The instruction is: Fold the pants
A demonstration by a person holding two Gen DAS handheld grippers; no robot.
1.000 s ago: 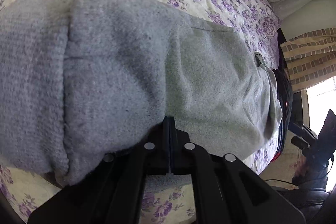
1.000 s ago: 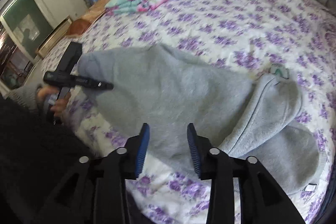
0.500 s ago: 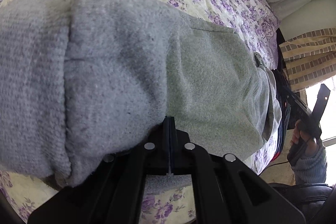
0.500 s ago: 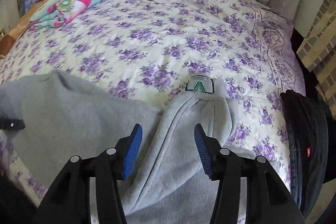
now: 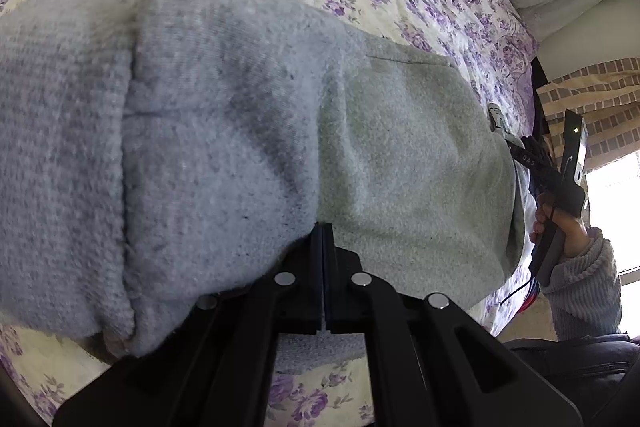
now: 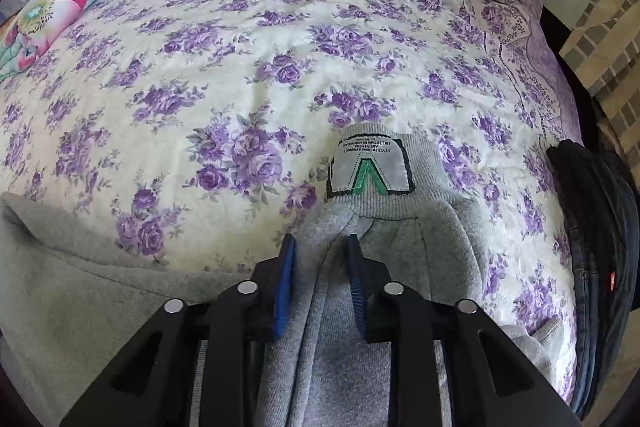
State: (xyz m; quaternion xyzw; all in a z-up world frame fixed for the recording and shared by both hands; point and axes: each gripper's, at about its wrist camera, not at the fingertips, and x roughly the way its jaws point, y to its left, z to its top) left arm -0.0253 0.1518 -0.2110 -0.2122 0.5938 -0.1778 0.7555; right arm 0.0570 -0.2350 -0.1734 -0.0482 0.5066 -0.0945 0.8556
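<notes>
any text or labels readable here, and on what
Sewn label on the waistband of the grey sweatpants: a green "V" mark; the small print above it is upside down and too blurred to read.
Red tag on the dark jeans: too small.
"DAS" on the right gripper's body, partly cut off.

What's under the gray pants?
The gray pants lie on a bedspread with purple flowers, which shows all around them. What is directly beneath them is covered. The left gripper pinches one end; the right gripper straddles a fold.
</notes>
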